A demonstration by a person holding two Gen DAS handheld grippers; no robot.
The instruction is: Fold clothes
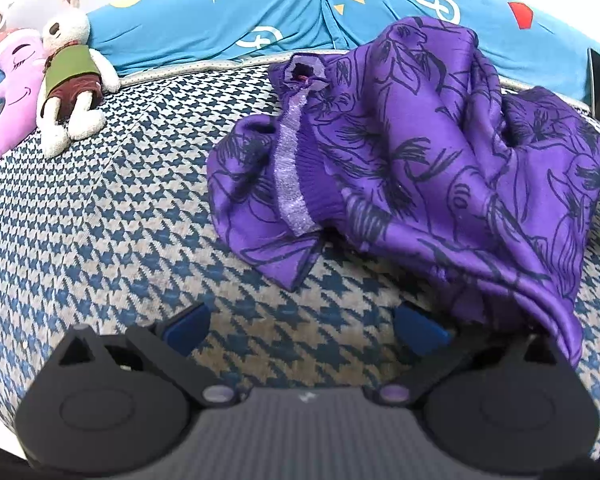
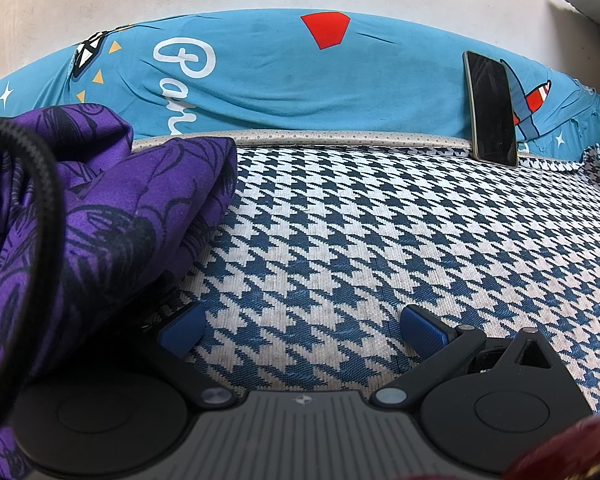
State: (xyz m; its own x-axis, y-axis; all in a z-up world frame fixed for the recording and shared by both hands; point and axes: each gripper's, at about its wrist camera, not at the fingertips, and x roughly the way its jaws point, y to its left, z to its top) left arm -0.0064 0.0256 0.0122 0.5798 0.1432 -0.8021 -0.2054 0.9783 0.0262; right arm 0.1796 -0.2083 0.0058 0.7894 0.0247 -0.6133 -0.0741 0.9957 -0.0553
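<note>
A purple printed garment (image 1: 420, 152) lies in a crumpled heap on the houndstooth cover (image 1: 120, 220) of what looks like a bed or sofa. In the left wrist view it fills the area from twelve to three o'clock, with a ribbed band and lighter glittery trim (image 1: 292, 172) running down its near side towards a loose pointed corner (image 1: 296, 256).

The left gripper (image 1: 304, 326) stands wide and empty just short of that corner; its right finger sits touching or nearly touching the overhanging hem. The right gripper (image 2: 302, 326) is also spread wide and holds nothing, with the cloth bunched at nine o'clock against its left finger and a black cable (image 2: 40, 184) looping over the fabric.

The cloth looks thin, satiny and light, so it will likely slide, drape and collapse rather than keep a crease. A pinch on a hem or on the ribbed band should hold better than one on a smooth bulge. The heap probably needs spreading flat first.

A phone (image 2: 492, 108) leans against the blue cushion (image 2: 300, 80) at one o'clock; a plush rabbit (image 1: 70, 80) lies at ten o'clock, well apart.
</note>
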